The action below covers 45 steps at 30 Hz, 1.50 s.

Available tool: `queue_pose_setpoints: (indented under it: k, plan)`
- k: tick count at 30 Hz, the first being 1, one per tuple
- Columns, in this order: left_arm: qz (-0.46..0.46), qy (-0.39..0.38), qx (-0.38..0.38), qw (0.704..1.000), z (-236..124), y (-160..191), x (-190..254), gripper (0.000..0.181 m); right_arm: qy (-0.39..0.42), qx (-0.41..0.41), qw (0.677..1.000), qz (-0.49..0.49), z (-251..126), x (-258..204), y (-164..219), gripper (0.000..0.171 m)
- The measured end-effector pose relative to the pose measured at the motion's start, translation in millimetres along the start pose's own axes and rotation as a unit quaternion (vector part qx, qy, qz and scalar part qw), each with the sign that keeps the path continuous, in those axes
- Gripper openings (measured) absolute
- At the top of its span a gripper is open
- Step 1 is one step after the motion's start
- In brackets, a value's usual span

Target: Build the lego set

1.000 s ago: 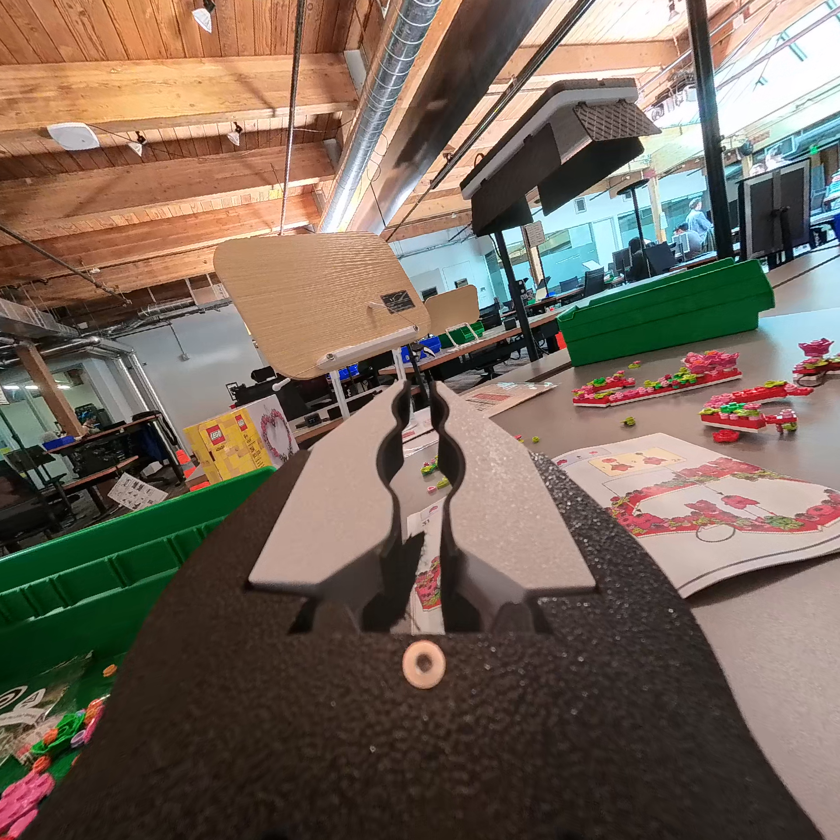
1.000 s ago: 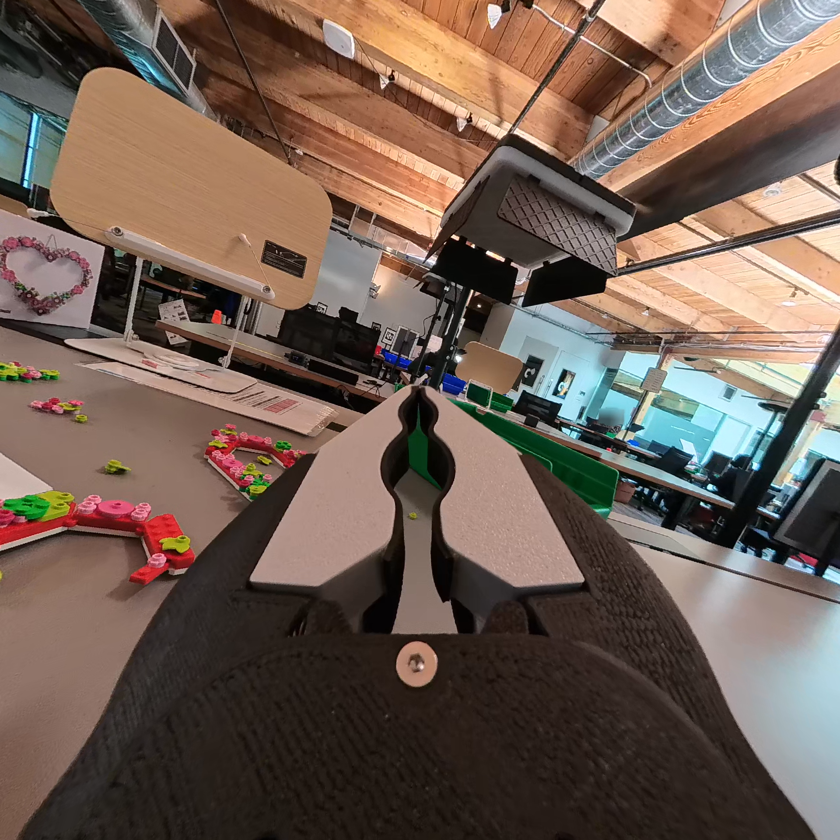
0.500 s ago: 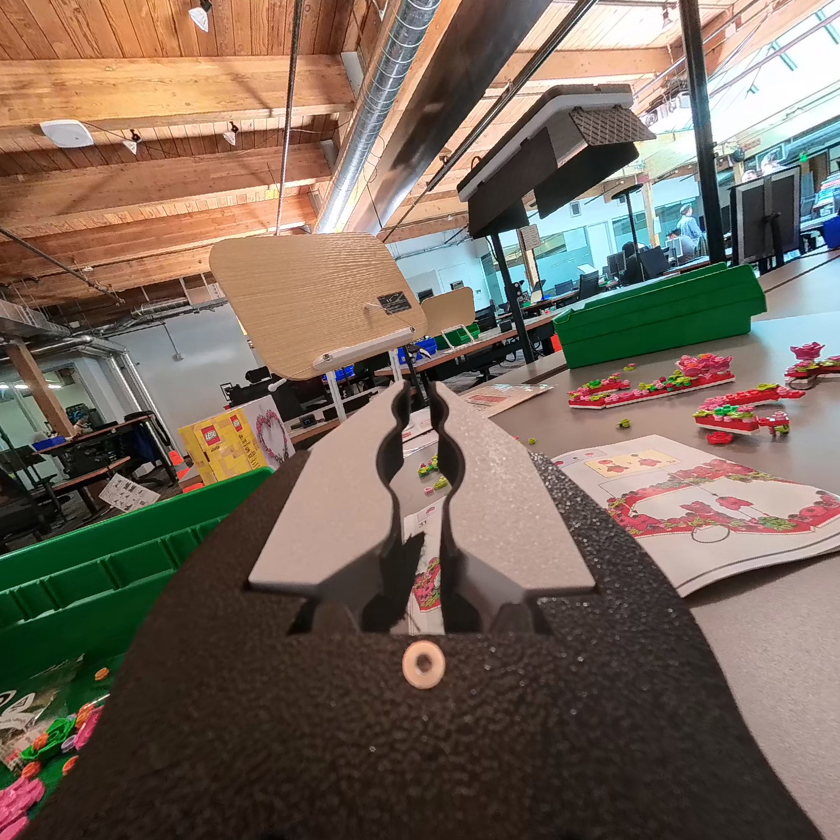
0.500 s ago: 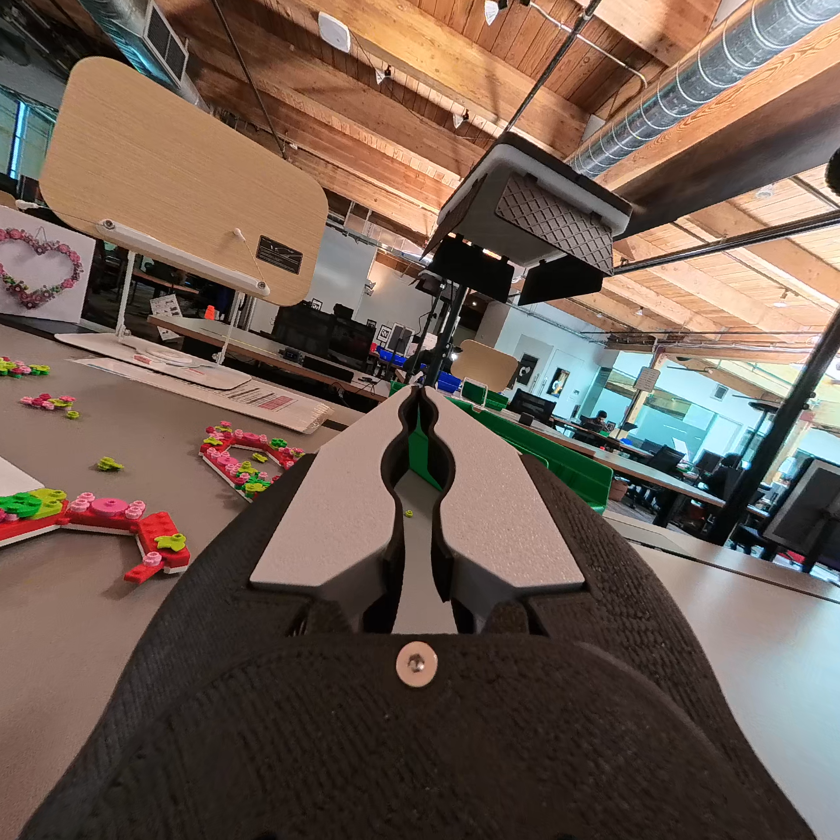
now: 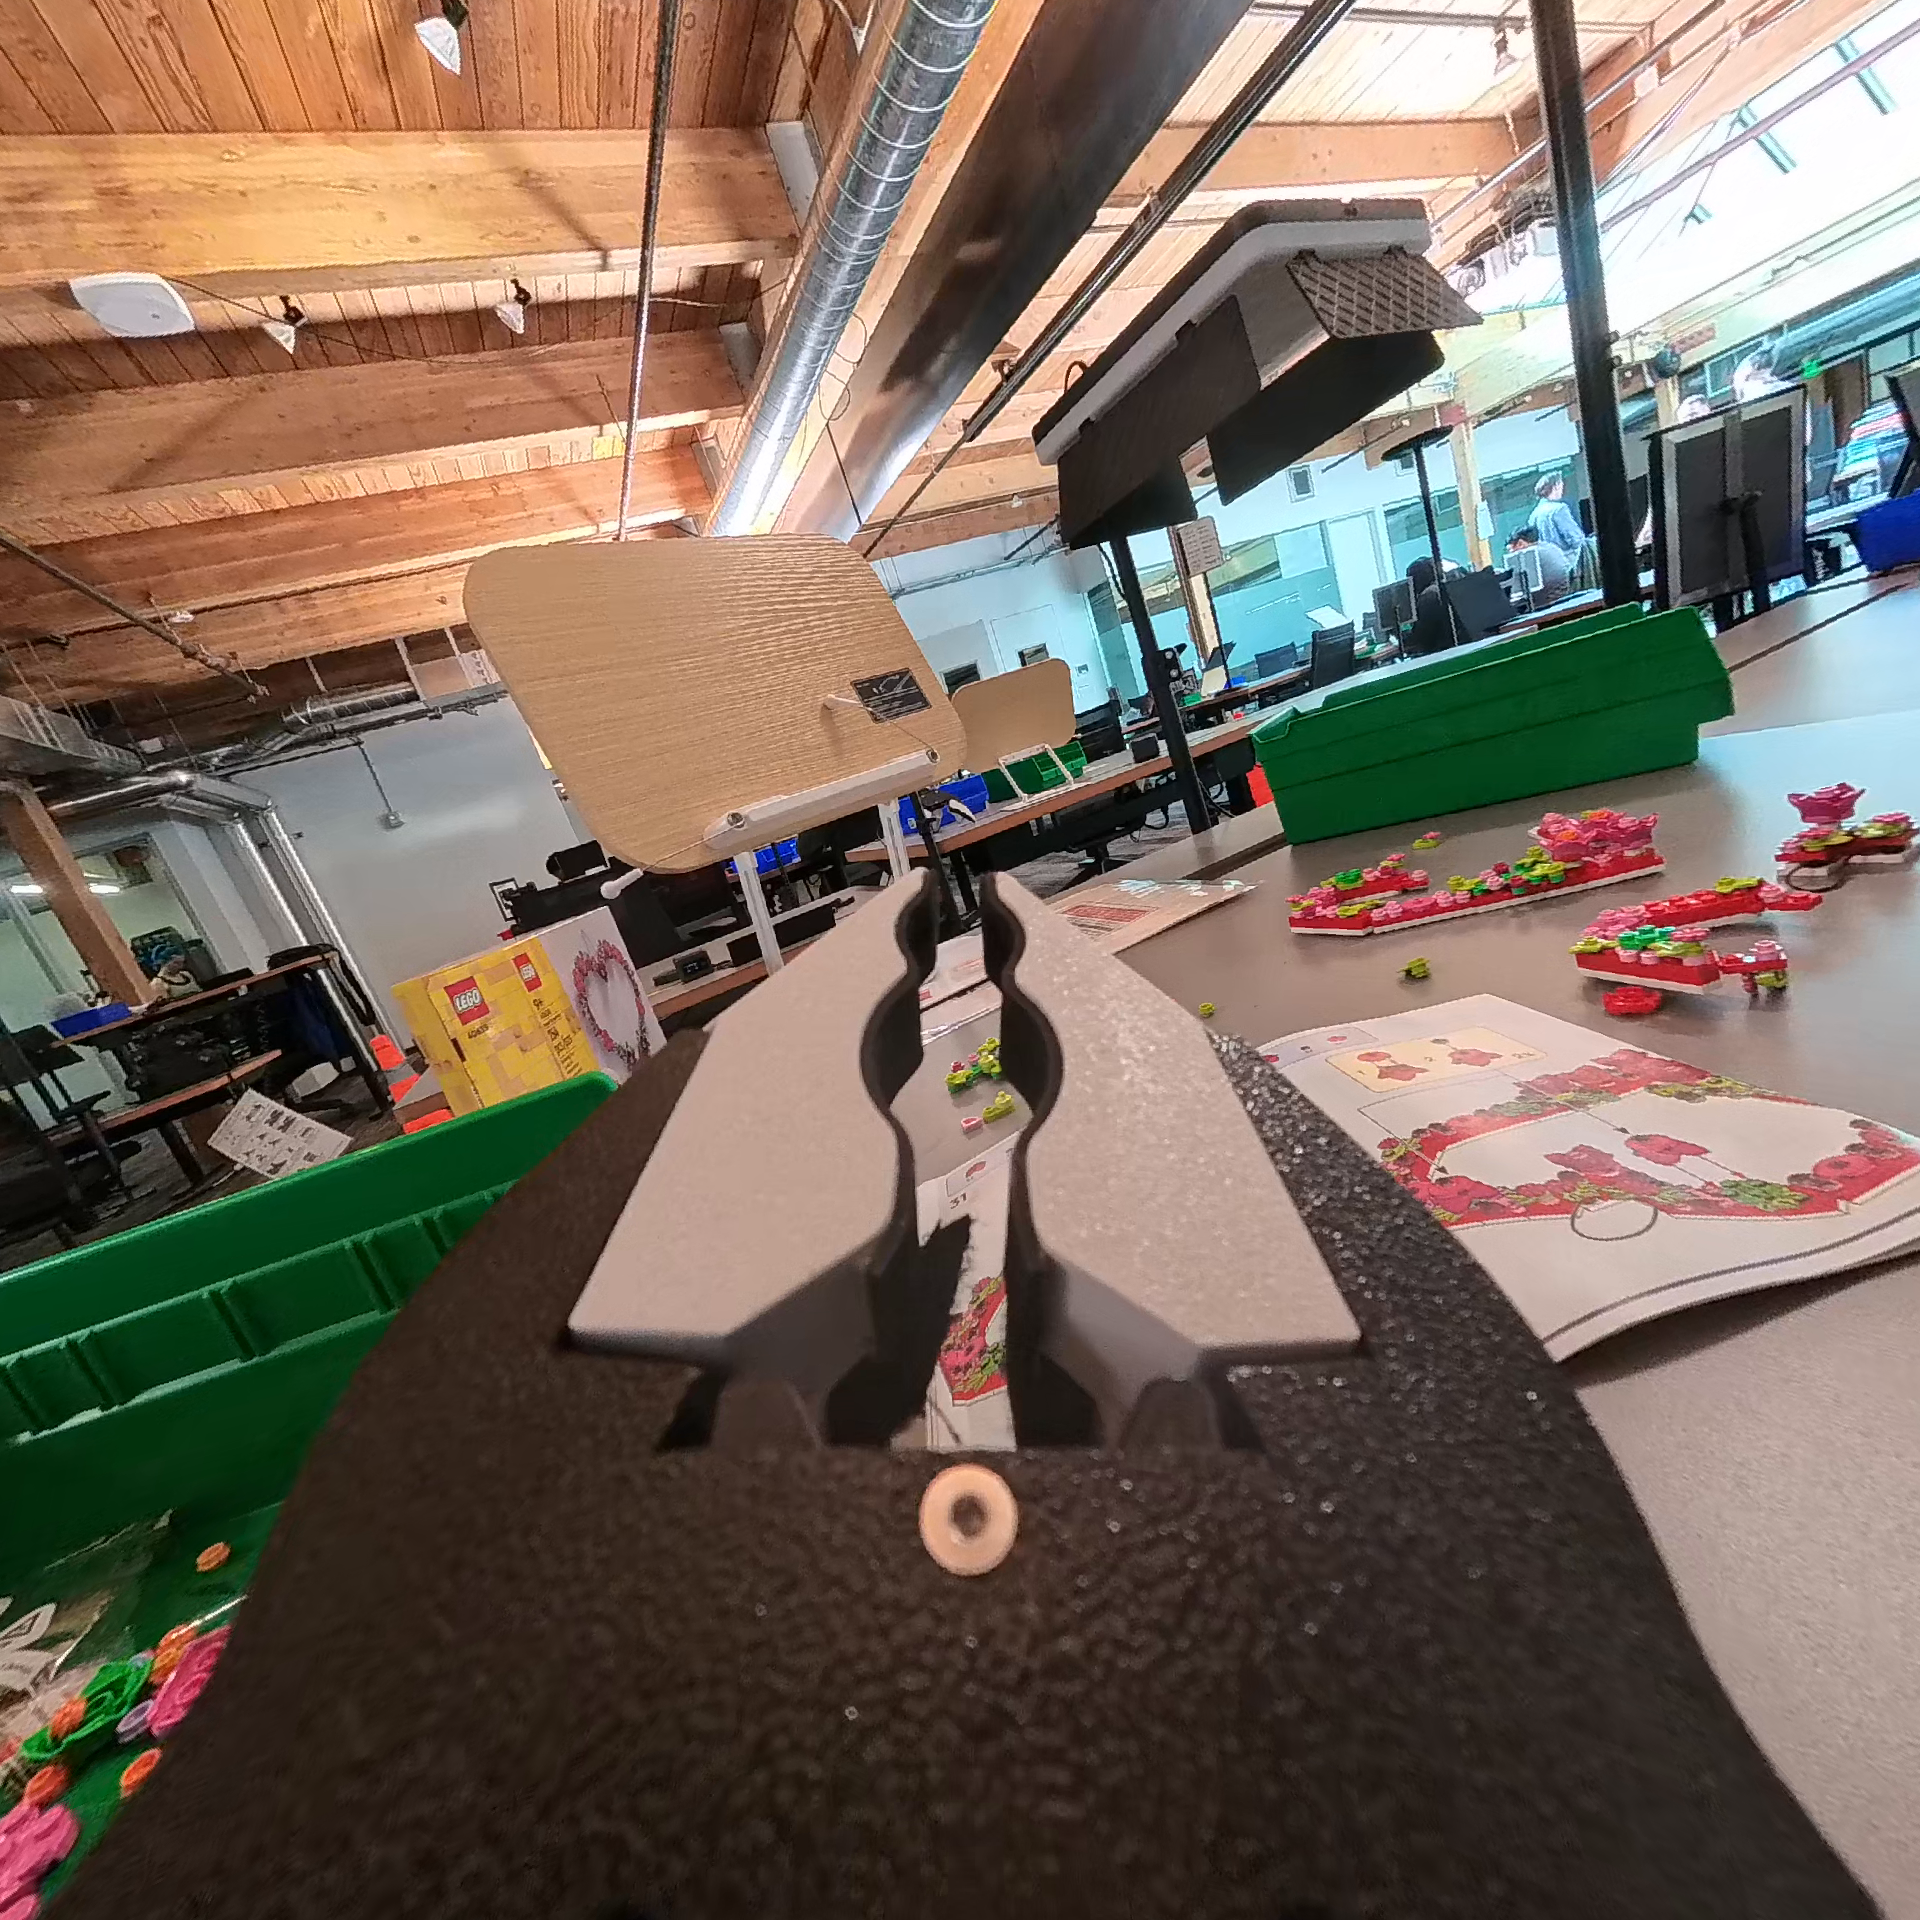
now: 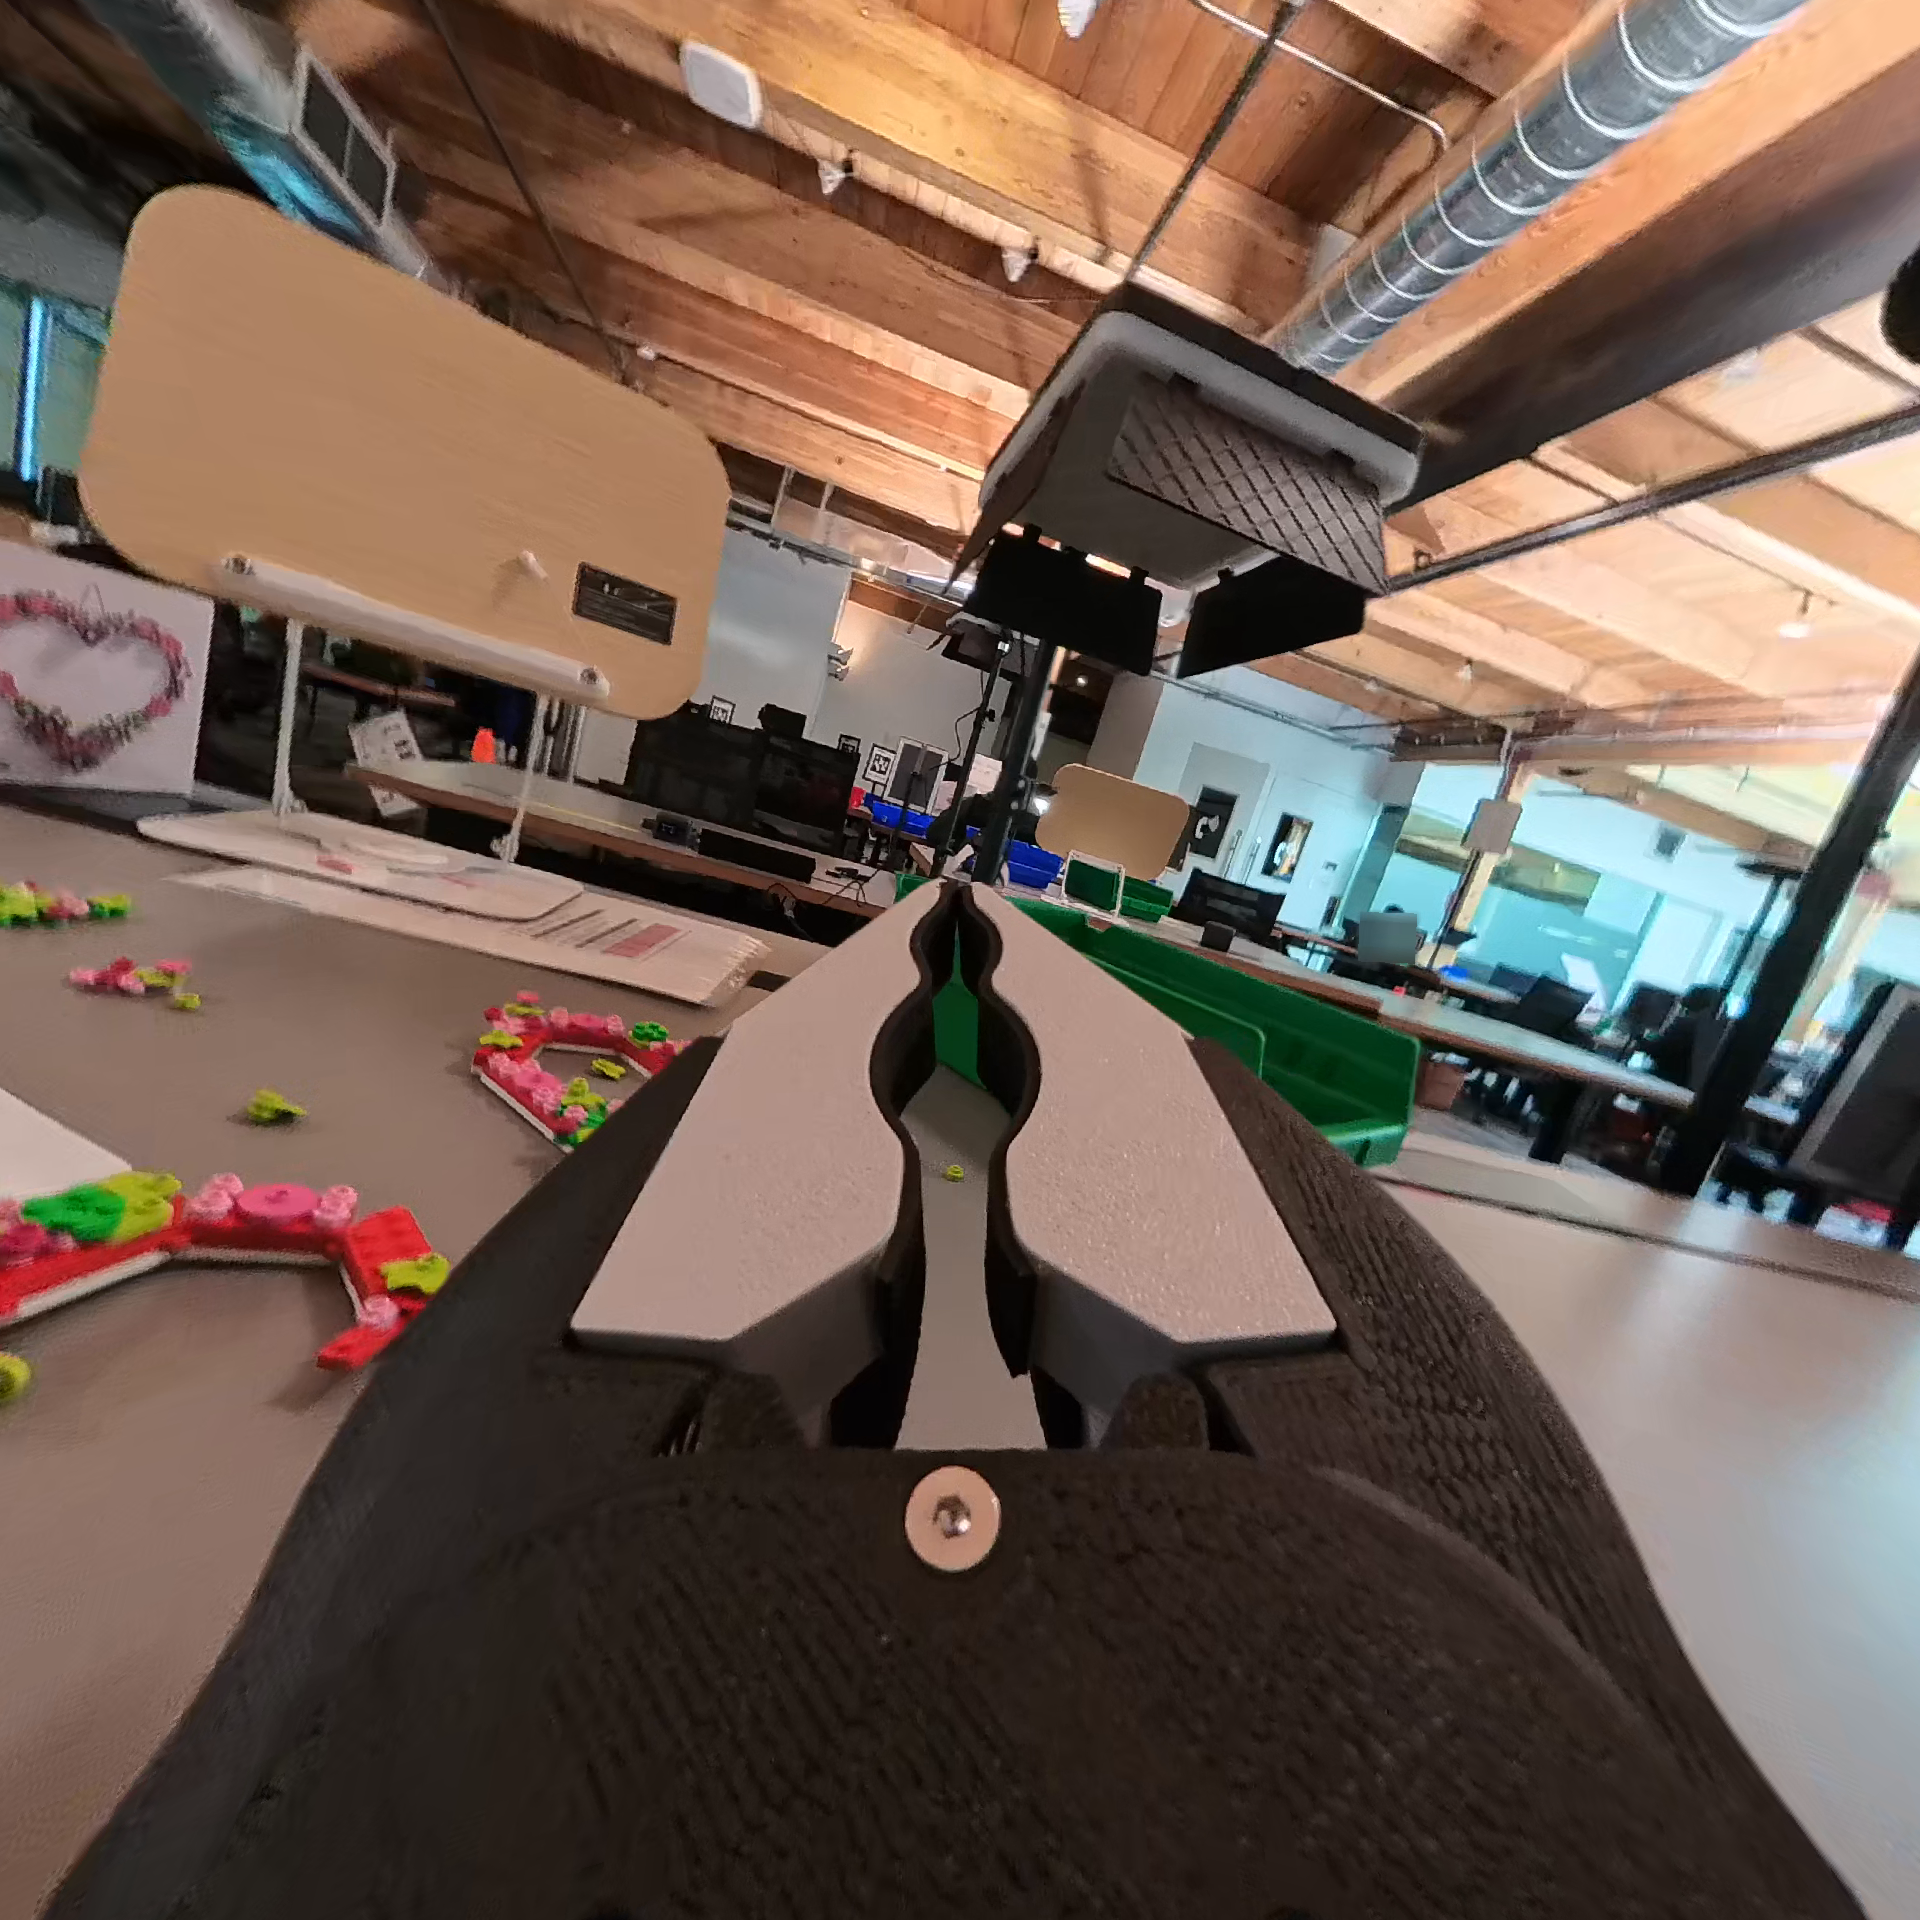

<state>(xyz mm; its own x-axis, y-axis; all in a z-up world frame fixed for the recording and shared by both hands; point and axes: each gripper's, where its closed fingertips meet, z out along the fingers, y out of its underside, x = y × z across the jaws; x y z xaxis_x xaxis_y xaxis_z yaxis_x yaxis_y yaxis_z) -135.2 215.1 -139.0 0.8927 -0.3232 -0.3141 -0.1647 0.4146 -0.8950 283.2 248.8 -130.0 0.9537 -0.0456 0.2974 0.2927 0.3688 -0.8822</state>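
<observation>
My left gripper [image 5: 956, 894] hovers low over the grey table, its jaws a narrow gap apart and empty. Ahead to its right lies the open instruction booklet [image 5: 1558, 1174], and beyond it red, pink and green lego wreath segments [image 5: 1475, 894], [image 5: 1683, 945]. My right gripper [image 6: 956, 891] has its tips touching and holds nothing. To its left lie a red wreath segment [image 6: 260, 1226] and a curved one [image 6: 561, 1060]. A tiny lime piece [image 6: 953, 1172] shows on the table between its fingers.
A green bin [image 5: 208, 1351] at the near left holds loose pieces [image 5: 104, 1714]. Another green bin [image 5: 1486, 738] stands at the far right of the table. A wooden book stand [image 5: 707, 696] and a yellow lego box [image 5: 509, 1018] stand at the back. Small loose pieces [image 6: 275, 1107] dot the table. Tip to tip, the grippers are about 40 cm apart. My right gripper is the nearer one to the red wreath segment [image 6: 260, 1226]: about 20 cm, against 30 cm.
My right gripper's fingertips have closed the small gap between them. Both views have drifted only slightly; the left jaws keep the same narrow gap.
</observation>
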Motion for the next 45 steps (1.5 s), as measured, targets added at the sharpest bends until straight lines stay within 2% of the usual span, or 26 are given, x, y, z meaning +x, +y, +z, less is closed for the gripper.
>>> queue_pose_setpoints:
  k: [3, 8, 12, 15, 17, 20, 23, 26, 31, 35, 39, 42, 45]
  plan:
    - [-0.002, -0.001, -0.005, 1.0, 0.1, 1.3, -0.7, 0.004, 0.012, -0.003, 0.998, 0.056, 1.1, 3.2, 0.3, 0.0]
    - [-0.007, 0.0, -0.015, 1.0, 1.6, 4.6, 0.1, 0.003, -0.019, -0.028, 0.999, 0.037, 22.7, 1.3, 13.5, 0.008]
    - [-0.005, 0.002, -0.016, 1.0, 1.9, 5.1, 1.0, 0.003, -0.062, -0.077, 0.995, 0.012, 60.9, 15.4, 49.5, 0.009]
    - [0.003, 0.004, -0.019, 1.0, 3.4, 6.2, 3.0, 0.003, -0.101, -0.135, 0.985, 0.03, 95.4, 21.8, 89.3, 0.012]
    - [0.013, 0.007, -0.022, 1.0, 5.1, 7.6, 5.1, 0.003, -0.157, -0.184, 0.969, 0.056, 115.0, 11.1, 114.9, 0.014]
    - [0.027, 0.011, -0.027, 0.999, 7.4, 9.8, 8.2, 0.003, -0.245, -0.271, 0.927, 0.081, 135.7, -13.9, 146.8, 0.024]
    - [0.039, 0.015, -0.03, 0.999, 8.8, 11.2, 10.8, 0.003, -0.294, -0.349, 0.886, 0.083, 152.0, -30.6, 173.1, 0.032]
    - [0.048, 0.014, -0.035, 0.998, 10.2, 13.8, 10.7, 0.003, -0.323, -0.416, 0.842, 0.118, 164.0, -44.8, 194.5, 0.035]
    - [0.048, 0.009, -0.043, 0.998, 11.8, 18.2, 7.0, 0.003, -0.331, -0.474, 0.804, 0.143, 177.6, -57.0, 216.1, 0.029]
    - [0.036, 0.015, -0.031, 0.999, 11.4, 15.4, 6.6, 0.005, -0.323, -0.491, 0.797, 0.141, 181.8, -58.5, 220.6, 0.009]
    - [0.031, 0.017, -0.033, 0.999, 11.7, 16.4, 6.6, 0.004, -0.336, -0.486, 0.8, 0.105, 180.2, -57.8, 219.4, 0.009]
    - [0.03, 0.018, -0.034, 0.999, 11.6, 16.7, 7.2, 0.004, -0.355, -0.431, 0.828, 0.046, 182.0, -54.1, 200.1, 0.008]
    - [0.039, 0.025, -0.032, 0.998, 11.3, 15.4, 11.2, 0.004, -0.409, -0.308, 0.859, -0.001, 175.8, -65.0, 144.1, 0.008]
